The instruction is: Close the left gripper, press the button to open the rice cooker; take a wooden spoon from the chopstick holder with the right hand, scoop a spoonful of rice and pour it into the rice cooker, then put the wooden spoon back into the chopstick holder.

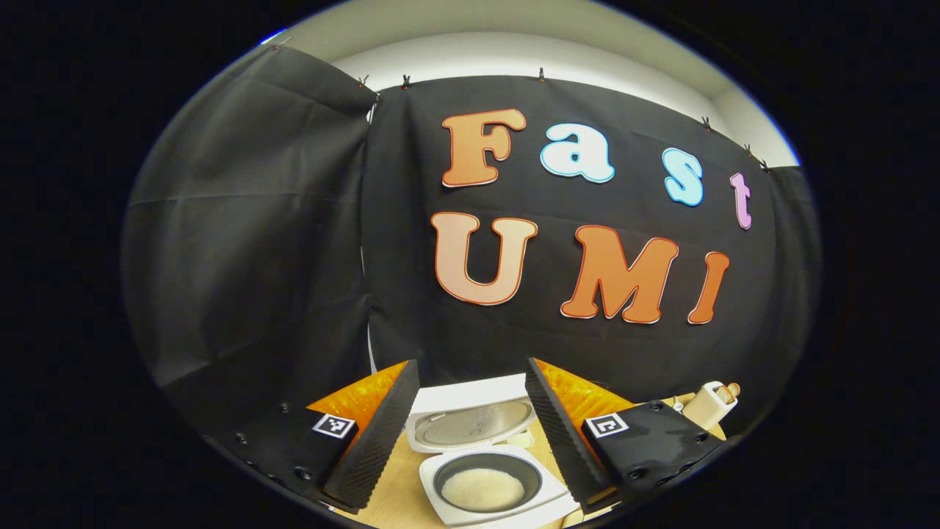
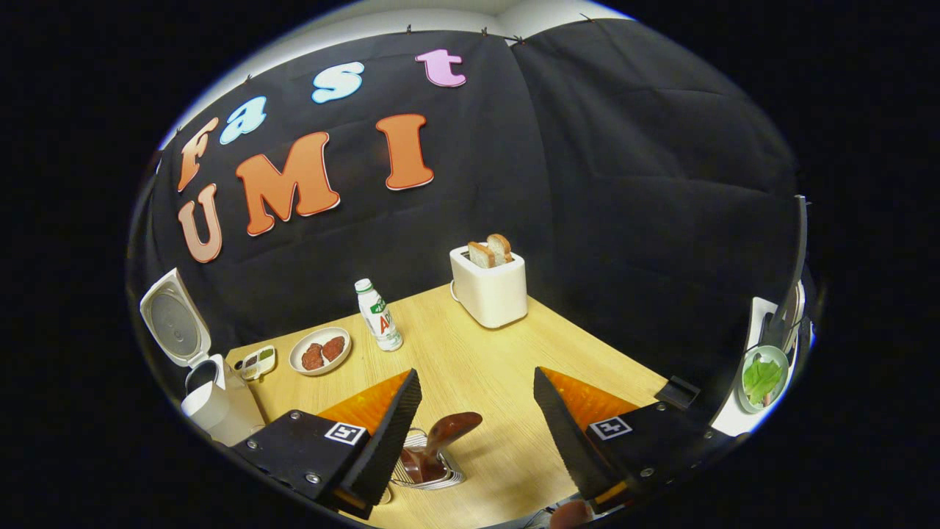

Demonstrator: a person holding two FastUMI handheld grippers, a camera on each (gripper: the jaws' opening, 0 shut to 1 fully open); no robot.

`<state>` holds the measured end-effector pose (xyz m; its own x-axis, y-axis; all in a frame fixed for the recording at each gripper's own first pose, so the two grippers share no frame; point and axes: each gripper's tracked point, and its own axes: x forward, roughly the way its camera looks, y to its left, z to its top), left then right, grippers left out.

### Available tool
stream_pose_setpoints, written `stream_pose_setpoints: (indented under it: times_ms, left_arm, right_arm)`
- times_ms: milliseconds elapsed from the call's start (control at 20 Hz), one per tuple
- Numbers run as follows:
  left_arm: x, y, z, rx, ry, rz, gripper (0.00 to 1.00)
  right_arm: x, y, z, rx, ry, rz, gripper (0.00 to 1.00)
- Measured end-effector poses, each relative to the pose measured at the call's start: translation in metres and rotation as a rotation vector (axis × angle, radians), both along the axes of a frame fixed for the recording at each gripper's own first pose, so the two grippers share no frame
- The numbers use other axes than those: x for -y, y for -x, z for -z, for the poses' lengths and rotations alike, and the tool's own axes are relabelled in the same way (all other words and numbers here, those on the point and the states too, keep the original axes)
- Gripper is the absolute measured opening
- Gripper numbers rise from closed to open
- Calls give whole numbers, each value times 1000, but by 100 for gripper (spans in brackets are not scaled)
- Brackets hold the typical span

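The white rice cooker stands open just below and ahead of my left gripper, its lid tipped back. White rice lies in its dark inner pot. The left gripper is open, with nothing between its fingers. In the right gripper view the cooker sits at the far left, lid raised. My right gripper is open above a wire chopstick holder. A wooden spoon stands in that holder, bowl end up, between the fingers and untouched.
On the wooden table are a white toaster with bread slices, a small bottle, a plate of meat patties and a small dish. A bowl of green leaves sits at the far right. The toaster stands right of the cooker.
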<state>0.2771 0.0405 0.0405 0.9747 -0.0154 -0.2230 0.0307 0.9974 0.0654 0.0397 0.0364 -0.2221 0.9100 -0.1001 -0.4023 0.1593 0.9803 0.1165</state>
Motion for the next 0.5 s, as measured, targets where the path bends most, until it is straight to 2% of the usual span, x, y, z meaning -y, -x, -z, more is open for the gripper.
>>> stream_pose_setpoints:
  times_ms: [250,500]
  left_arm:
    - [3,-64,7,-120,-7,16,98]
    - [-10,-108,38,-251,-69,-5,98]
  right_arm:
    - [-5,1,-9,12,20,-12,95]
    - [4,2,-17,24,4,9,95]
